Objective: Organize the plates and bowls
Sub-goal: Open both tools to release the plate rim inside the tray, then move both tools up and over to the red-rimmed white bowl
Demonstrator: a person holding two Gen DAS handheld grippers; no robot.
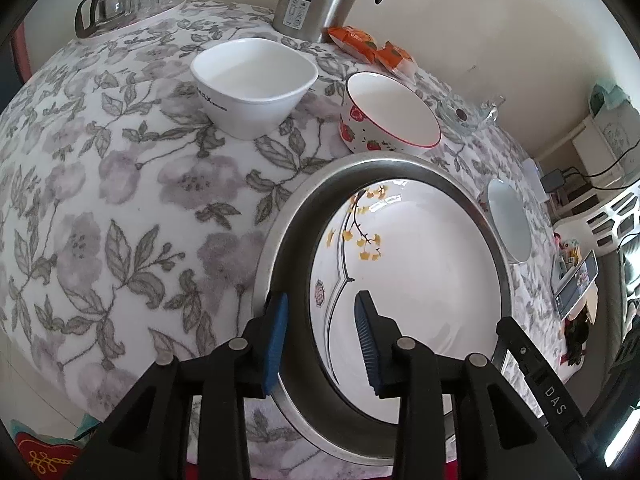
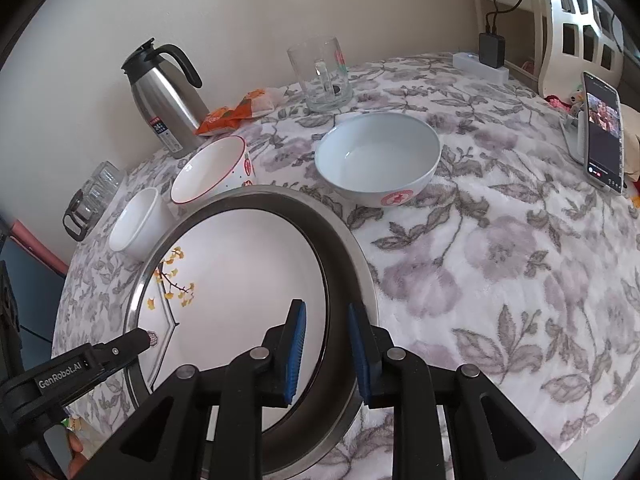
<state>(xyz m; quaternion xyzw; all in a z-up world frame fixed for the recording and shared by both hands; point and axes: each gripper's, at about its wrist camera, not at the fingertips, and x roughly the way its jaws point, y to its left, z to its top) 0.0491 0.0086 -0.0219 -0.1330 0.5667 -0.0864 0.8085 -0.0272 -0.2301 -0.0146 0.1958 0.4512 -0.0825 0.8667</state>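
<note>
A white plate (image 1: 420, 280) (image 2: 248, 272) with yellow leaves lies inside a round steel dish (image 1: 384, 160) (image 2: 280, 192) on the floral tablecloth. My left gripper (image 1: 322, 332) is open astride the dish's left rim, one pad outside and one over the plate. My right gripper (image 2: 326, 352) is open astride the right rim in the same way. Neither pair of pads presses on the rim. Behind the dish stand a square white bowl (image 1: 256, 84) (image 2: 136, 220), a strawberry-patterned bowl (image 1: 388, 112) (image 2: 208, 172) and a pale bowl with a red star (image 2: 376, 160) (image 1: 510, 220).
A steel thermos (image 2: 164, 96), orange snack packs (image 1: 360, 40) and a glass mug (image 2: 324, 76) line the wall side. A glass jug with tumblers (image 1: 120, 0) sits at the far left corner. A phone on a stand (image 2: 604, 132) and a power strip (image 2: 480, 64) are at the right.
</note>
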